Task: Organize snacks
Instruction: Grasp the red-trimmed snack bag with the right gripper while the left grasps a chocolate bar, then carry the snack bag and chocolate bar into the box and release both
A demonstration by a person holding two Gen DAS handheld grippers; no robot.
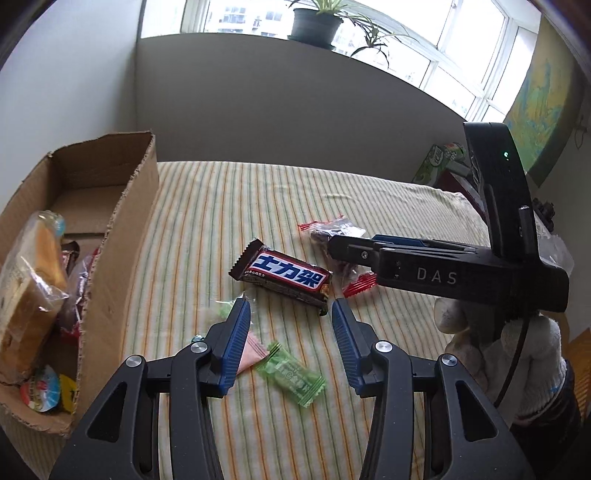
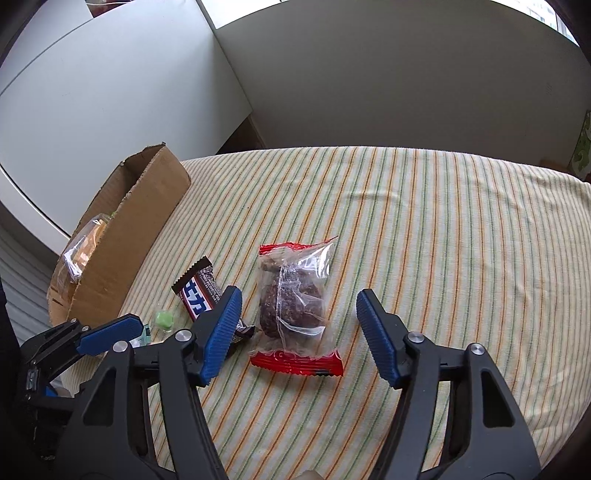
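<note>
A brown Snickers bar [image 1: 282, 276] lies on the striped cloth [image 1: 258, 199], just beyond my open left gripper [image 1: 291, 314]. A green candy [image 1: 291, 374] and a pink wrapper [image 1: 253, 354] lie between its fingers, nearer the camera. My right gripper [image 2: 299, 310] is open, its fingers either side of a clear packet with red ends holding a dark cake [image 2: 295, 299]. The right gripper [image 1: 332, 248] also shows in the left wrist view, over that packet [image 1: 354, 284]. The Snickers bar [image 2: 199, 291] sits left of the right gripper.
An open cardboard box [image 1: 122, 236] at the left holds a bagged bread slice [image 1: 29, 291] and other snacks; it also shows in the right wrist view [image 2: 122, 236]. A small green candy [image 2: 164, 319] lies near the box. A potted plant [image 1: 316, 22] stands on the windowsill.
</note>
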